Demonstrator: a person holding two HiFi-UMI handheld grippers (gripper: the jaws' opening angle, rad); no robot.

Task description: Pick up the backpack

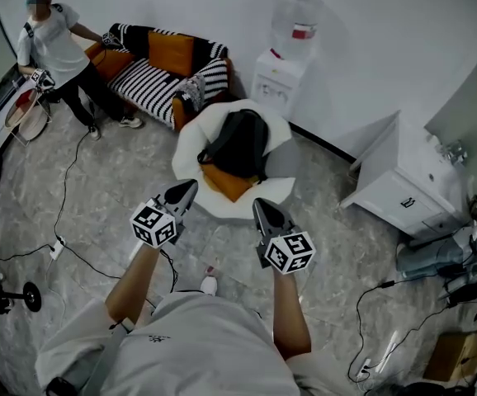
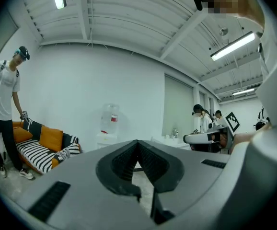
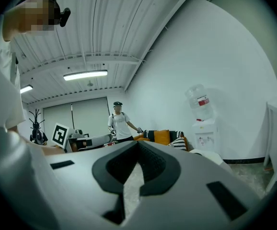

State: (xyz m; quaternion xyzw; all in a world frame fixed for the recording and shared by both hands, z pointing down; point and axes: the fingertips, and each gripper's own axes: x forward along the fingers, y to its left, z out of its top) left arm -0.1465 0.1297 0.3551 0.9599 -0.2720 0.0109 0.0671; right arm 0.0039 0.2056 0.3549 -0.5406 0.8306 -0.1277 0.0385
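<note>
One black backpack (image 1: 240,141) is sitting in the white round chair (image 1: 191,143) at frame centre, lying over one orange cushion (image 1: 226,184). Just below, two grippers are pointing at the chair: left gripper (image 1: 189,186) and right gripper (image 1: 260,205), both clenched on nothing. One water bottle (image 1: 295,23) is standing on one dispenser (image 1: 276,81), upper right of centre.

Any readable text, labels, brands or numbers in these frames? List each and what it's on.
No words can be read in any view.
Bottle, red label: too small to read.
Cabinet, dark mark on its front: too small to read.
Shirt, small print: blurred.
Cubes on the left gripper and right gripper: square marker patterns only, no letters or digits.
</note>
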